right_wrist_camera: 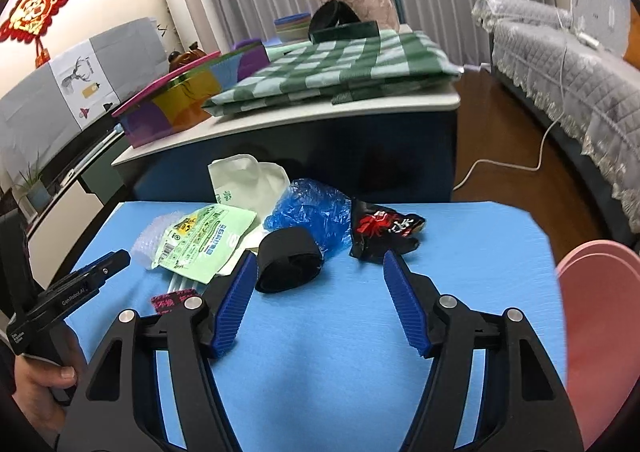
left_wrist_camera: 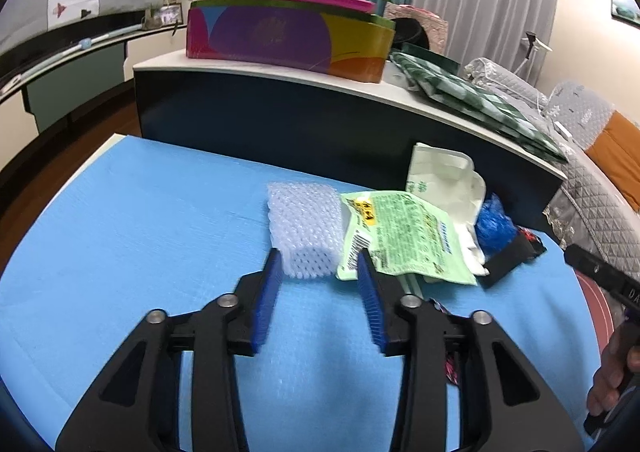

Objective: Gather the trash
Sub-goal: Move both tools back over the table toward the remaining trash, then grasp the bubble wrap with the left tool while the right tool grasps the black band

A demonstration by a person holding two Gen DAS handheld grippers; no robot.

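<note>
The step in hand looks like the approach: both tongs hang over the blue mat with the trash heap just ahead, and nothing is picked up yet. Starting at the left, the left gripper stands partly open and empty, its blue pads framing the near edge of the bubble wrap, which sits between the tips without being pressed; just off its right tip lies the green printed sachet, with a white bag behind that. Further right, the right gripper gapes wider, also empty, its left tip just beside the black rolled band; the crumpled blue plastic and the black-and-red snack wrapper lie just beyond. The next move likely calls for each to ease forward and close on one piece.
</note>
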